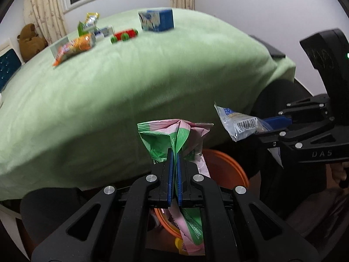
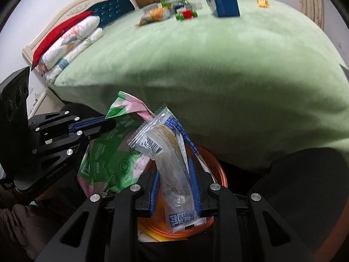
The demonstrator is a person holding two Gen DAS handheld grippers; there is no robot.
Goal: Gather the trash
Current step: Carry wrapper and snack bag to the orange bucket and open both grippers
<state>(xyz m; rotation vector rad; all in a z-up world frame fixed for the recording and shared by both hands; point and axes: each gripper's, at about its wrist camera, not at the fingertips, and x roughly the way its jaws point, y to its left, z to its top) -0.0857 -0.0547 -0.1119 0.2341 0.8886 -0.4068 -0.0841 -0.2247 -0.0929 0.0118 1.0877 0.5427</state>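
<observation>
Wrappers in both tongs, both held over the orange bin [image 2: 218, 172] at the foot edge of the bed [image 1: 152, 83].

Left tongs [image 1: 175, 152]: blue pads pinched flat together on a green-and-pink wrapper [image 1: 172, 137]. Its long axis runs along the fingers; crumpled top fans out beyond the tips toward the bed, lower end hangs back under the tongs over the bin's rim.

Right tongs [image 2: 174, 170]: closed on a clear wrapper with blue print [image 2: 172, 152], pads pressing its sides with a narrow gap between them. Long axis also follows the fingers; barcode end juts past the tips and leans left, QR-code end trails below over the bin's mouth.

The two wrappers sit just beside each other; from the right wrist view they overlap, contact uncertain.

Bed edge close behind the bin, green cover drooping over it. Bin mouth is open below, some scraps already inside. Far across the bed: orange snack packet [image 1: 74, 49], red-and-green toy car [image 1: 124, 35], blue-and-white carton [image 1: 157, 19], well apart from the tongs.
</observation>
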